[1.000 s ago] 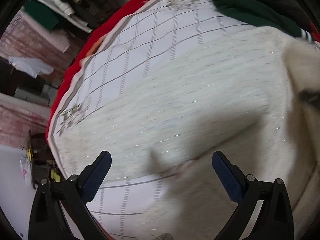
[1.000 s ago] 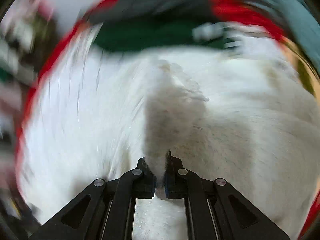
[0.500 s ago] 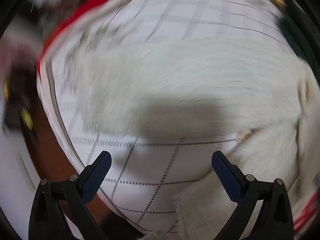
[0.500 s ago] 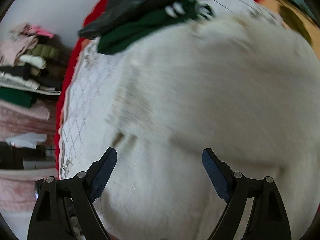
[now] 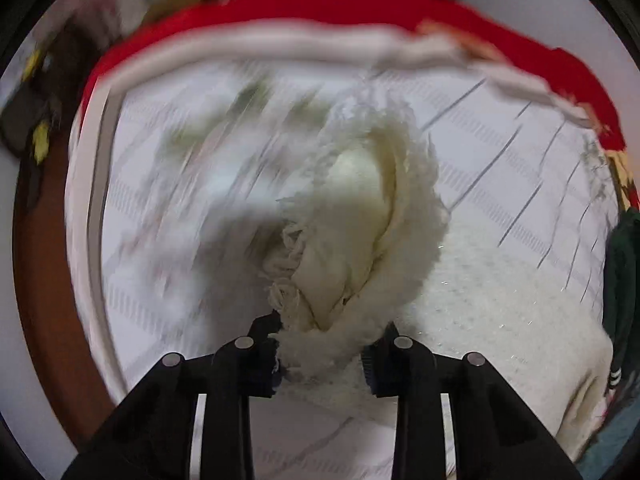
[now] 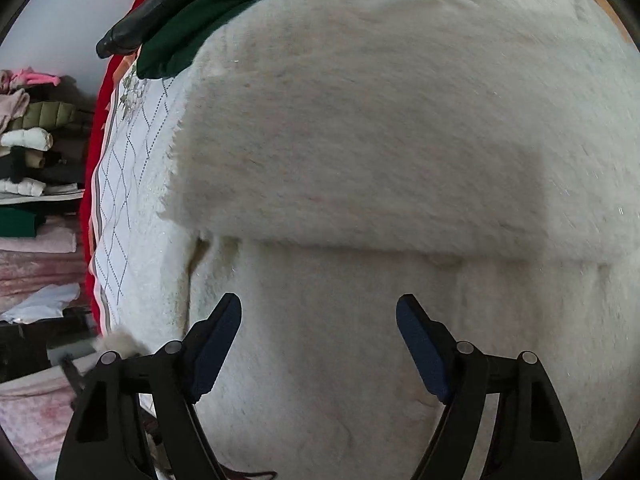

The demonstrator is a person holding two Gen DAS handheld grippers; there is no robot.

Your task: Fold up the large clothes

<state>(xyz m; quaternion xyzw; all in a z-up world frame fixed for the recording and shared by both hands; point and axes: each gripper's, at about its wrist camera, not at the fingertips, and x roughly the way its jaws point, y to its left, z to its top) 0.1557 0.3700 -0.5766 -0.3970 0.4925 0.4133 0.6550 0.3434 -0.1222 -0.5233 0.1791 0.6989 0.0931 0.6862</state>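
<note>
A fluffy cream-white garment (image 6: 380, 128) lies on the white quilted bedspread (image 6: 120, 184), with one part folded over the body. My left gripper (image 5: 322, 354) is shut on a bunched sleeve or edge of the cream garment (image 5: 360, 232), which stands lifted above the bedspread (image 5: 500, 152). My right gripper (image 6: 318, 354) is open and empty, hovering just above the garment below the folded flap's edge.
A dark green garment (image 6: 200, 20) and a black one (image 6: 160, 4) lie at the far end of the bed. A red blanket (image 5: 320, 4) borders the bedspread. Stacked clothes (image 6: 28, 140) sit on shelves at the left.
My left gripper has closed on the garment's edge and lifted it. My right gripper let go of the fabric it held one second ago and stays open over the folded part.
</note>
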